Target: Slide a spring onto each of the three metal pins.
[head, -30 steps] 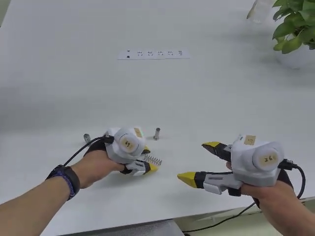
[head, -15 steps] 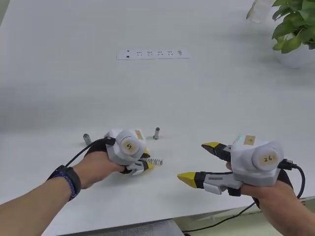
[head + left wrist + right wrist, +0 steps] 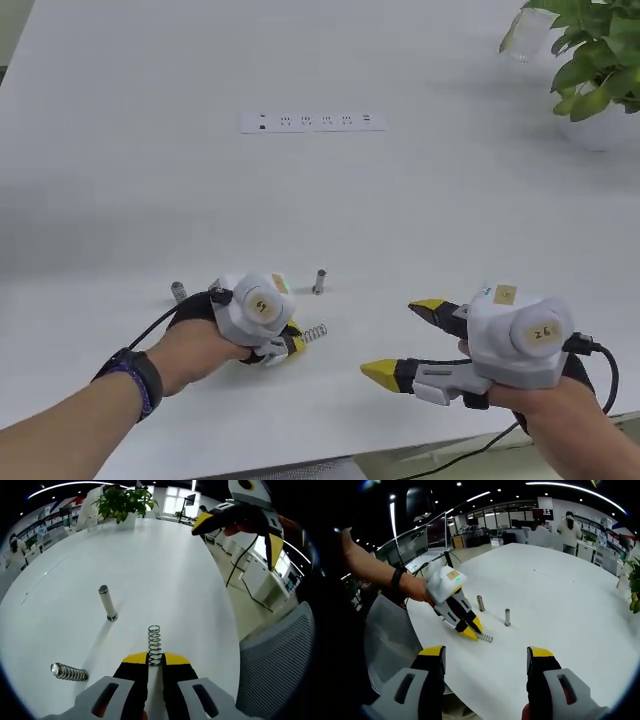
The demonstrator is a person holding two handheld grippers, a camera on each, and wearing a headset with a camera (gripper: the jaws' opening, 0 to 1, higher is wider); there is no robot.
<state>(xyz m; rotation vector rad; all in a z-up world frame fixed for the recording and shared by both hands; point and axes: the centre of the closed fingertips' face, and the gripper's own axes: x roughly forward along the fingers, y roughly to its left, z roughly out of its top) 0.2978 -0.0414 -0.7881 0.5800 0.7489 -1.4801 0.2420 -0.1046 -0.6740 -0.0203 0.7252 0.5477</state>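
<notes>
Desk (image 3: 300, 200): plain white. Left gripper (image 3: 295, 340) and right gripper (image 3: 390, 340): white bodies, black jaws with yellow tips. Spring (image 3: 314, 332) and pins (image 3: 319, 281): silver-grey. Plant (image 3: 590, 60): green leaves, white pot (image 3: 600, 125).

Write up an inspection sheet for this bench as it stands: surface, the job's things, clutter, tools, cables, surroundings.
Surface: white table, no spills seen.
Job's things: bare pin standing upright; pin with a spring on it, also upright; loose spring in the left tool.
Clutter: power strip lying well beyond the work.
Tools: left tool shut on the loose spring; right tool open, holding nothing.
Cables: black cable running from the left tool; second cable from the right tool.
Surroundings: potted plant at the table's far right; people standing in the office behind.
</notes>
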